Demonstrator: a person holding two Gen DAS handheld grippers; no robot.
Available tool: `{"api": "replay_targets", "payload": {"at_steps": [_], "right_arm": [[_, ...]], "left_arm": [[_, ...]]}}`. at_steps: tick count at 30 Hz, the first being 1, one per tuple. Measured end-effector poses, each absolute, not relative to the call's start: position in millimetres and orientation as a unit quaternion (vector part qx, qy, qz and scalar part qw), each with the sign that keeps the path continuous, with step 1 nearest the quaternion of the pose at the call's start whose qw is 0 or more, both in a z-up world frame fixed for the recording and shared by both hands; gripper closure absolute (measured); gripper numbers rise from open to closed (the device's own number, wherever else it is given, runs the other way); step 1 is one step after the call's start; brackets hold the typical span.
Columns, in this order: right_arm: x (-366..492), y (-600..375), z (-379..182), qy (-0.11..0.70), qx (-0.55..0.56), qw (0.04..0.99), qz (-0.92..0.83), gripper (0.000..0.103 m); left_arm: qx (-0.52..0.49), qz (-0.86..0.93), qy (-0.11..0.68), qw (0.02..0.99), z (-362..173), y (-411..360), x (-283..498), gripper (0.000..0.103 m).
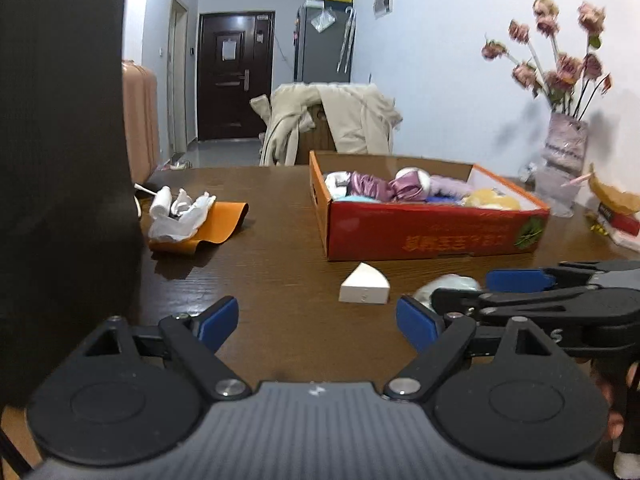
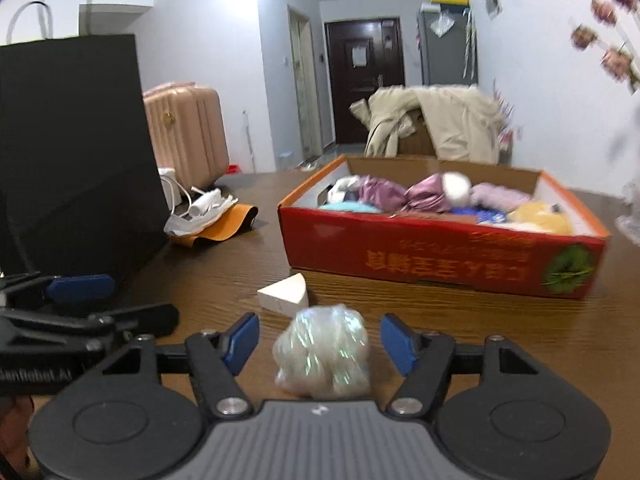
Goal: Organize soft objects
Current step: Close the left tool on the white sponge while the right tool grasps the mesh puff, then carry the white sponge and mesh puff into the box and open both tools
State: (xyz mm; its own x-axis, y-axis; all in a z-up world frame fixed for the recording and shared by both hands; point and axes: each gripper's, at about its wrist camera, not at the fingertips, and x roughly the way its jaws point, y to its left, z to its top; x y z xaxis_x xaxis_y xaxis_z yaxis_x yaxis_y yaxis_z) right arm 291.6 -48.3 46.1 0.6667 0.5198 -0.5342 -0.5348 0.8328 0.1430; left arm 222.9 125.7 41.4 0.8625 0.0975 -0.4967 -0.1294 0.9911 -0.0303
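Nearest the desk's front edge, the right gripper [image 2: 320,342] sits low with its jaws spread wide on either side of a small iridescent, plastic-wrapped soft bundle [image 2: 322,354], which lies on the wood between the blue pads [image 2: 242,340] without either one clearly touching it. To grasp it well, I would centre the bundle between the pads, lower until the tips nearly brush the desk [image 2: 224,276], then close slowly: the wrapping looks slippery and squashy, so a gentle squeeze low on its middle should hold better than a pinch at the top. The left gripper [image 1: 316,322] hovers beside it on the left, also spread apart and holding nothing; it is best kept clear of the right one's path. Just beyond the bundle rests a white wedge-shaped block [image 2: 285,294], close enough that a forward push could nudge it. Farther in, toward the desk's middle, the red cardboard box [image 2: 436,258] already holds purple, lilac, yellow and blue soft items, so it is probably the bundle's destination; lift well over its near wall. Toward the left edge lie an orange sheet [image 2: 224,222] under crumpled white items, and a black paper bag [image 2: 76,152].
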Motion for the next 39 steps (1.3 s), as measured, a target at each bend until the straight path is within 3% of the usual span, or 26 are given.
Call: {"api": "replay_targets", "payload": {"at_steps": [1, 2, 6, 10, 13, 15, 29, 39], "right_arm": [[299, -44, 41, 0.302, -0.019, 0.908, 0.29, 0.059], [303, -42, 38, 0.311, -0.025, 0.903, 0.296, 0.064], [309, -71, 39, 0.301, 0.008, 0.913, 0.277, 0.065], [311, -120, 45, 0.296, 0.044, 0.925, 0.234, 0.065], [310, -148, 46, 0.293, 0.054, 0.932, 0.207, 0.065], [310, -158, 45, 0.293, 0.058, 0.933, 0.2, 0.065], [259, -178, 52, 0.291, 0.055, 0.932, 0.209, 0.065], [252, -189, 75, 0.261, 0.058, 0.938, 0.22, 0.065]], "left_arm": [[-0.03, 0.058, 0.26, 0.963, 39, 126, 232, 0.016], [-0.03, 0.053, 0.265, 0.962, 37, 126, 243, 0.017], [-0.035, 0.034, 0.287, 0.957, 24, 117, 290, 0.024], [-0.017, 0.023, 0.309, 0.951, 8, 100, 325, 0.04], [-0.011, 0.03, 0.326, 0.945, -3, 99, 334, 0.062], [-0.007, 0.029, 0.326, 0.945, -2, 97, 331, 0.069], [-0.058, -0.003, 0.29, 0.955, 42, 64, 233, 0.069], [-0.043, -0.016, 0.258, 0.965, 68, 50, 231, 0.069]]}}
